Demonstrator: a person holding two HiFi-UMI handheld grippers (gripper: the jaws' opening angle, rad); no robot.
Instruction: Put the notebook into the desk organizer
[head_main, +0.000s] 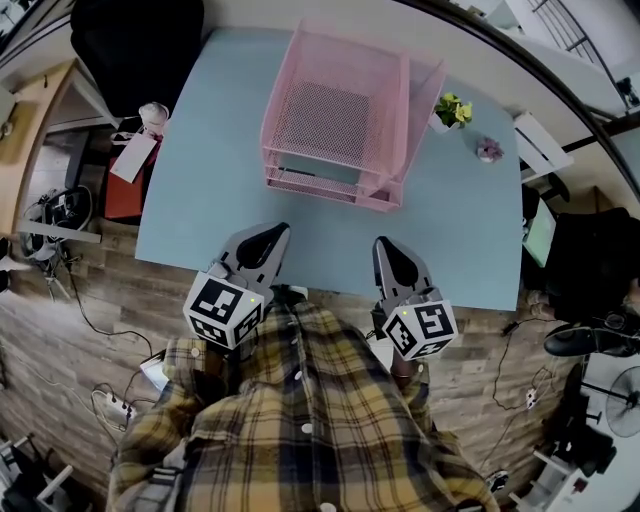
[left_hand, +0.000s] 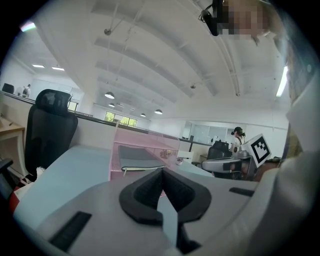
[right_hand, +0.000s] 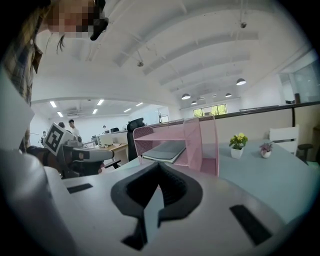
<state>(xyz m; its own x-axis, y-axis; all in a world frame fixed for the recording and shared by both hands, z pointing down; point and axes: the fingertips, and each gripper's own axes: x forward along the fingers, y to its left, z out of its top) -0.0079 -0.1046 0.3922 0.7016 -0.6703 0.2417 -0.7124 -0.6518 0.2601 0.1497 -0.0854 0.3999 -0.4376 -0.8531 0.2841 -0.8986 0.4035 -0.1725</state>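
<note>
A pink mesh desk organizer (head_main: 330, 185) stands on the far half of the light blue table (head_main: 200, 200). A grey notebook (left_hand: 136, 157) lies flat on a shelf inside it, under the top tray; it also shows in the right gripper view as the notebook (right_hand: 165, 150). My left gripper (head_main: 278, 230) and right gripper (head_main: 386, 244) hover over the table's near edge, well short of the organizer. Both are shut with nothing between their jaws. The closed tips of the left gripper (left_hand: 162, 170) and the right gripper (right_hand: 160, 165) point toward the organizer.
Two small potted plants (head_main: 452, 110) (head_main: 489, 150) sit on the table right of the organizer. A black office chair (head_main: 135, 45) stands at the far left corner. Cables and a power strip (head_main: 115, 405) lie on the wooden floor to my left.
</note>
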